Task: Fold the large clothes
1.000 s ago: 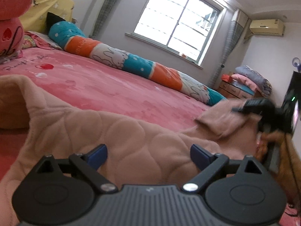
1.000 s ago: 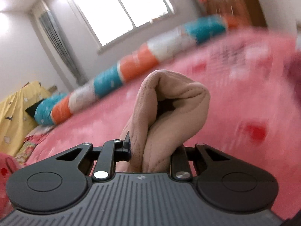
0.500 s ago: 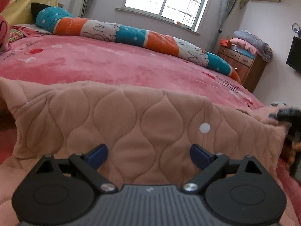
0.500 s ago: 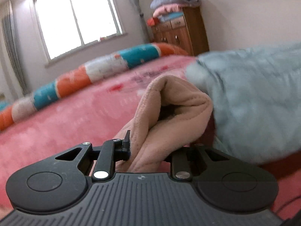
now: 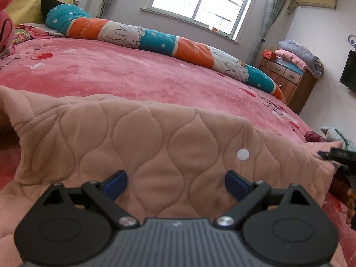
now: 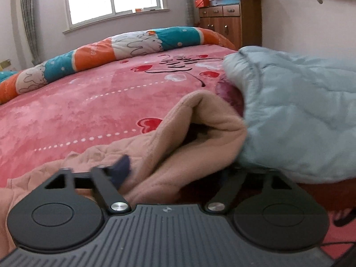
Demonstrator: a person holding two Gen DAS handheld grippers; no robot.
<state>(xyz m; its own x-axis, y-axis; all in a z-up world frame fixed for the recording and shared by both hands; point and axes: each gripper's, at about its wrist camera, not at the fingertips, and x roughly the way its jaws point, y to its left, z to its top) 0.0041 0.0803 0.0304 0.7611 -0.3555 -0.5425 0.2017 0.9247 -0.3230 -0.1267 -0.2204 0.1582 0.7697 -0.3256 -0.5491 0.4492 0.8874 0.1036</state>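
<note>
A peach quilted garment [image 5: 155,138] with a white button lies folded across the pink bed [image 5: 133,75]. My left gripper [image 5: 175,182] hovers just over it, open, its blue pads [image 5: 115,183] wide apart and gripping nothing. In the right wrist view, the garment's rolled end [image 6: 200,120] lies loose between the jaws of my right gripper [image 6: 178,171], which are opening; one blue pad [image 6: 121,166] shows and stands clear of the cloth, the other finger is hidden under a light blue garment. The right gripper [image 5: 338,154] also shows at the right edge of the left wrist view.
A light blue padded garment [image 6: 296,111] lies against the peach one on the right. A long teal, orange and white bolster [image 5: 160,40] runs along the bed's far side. A wooden dresser [image 6: 231,20] with stacked blankets stands by the window. A pink plush [image 5: 6,29] sits far left.
The right gripper carried the garment's end sideways and down beside the light blue garment, then let it go. The peach garment now lies folded flat. The left gripper stayed open.
</note>
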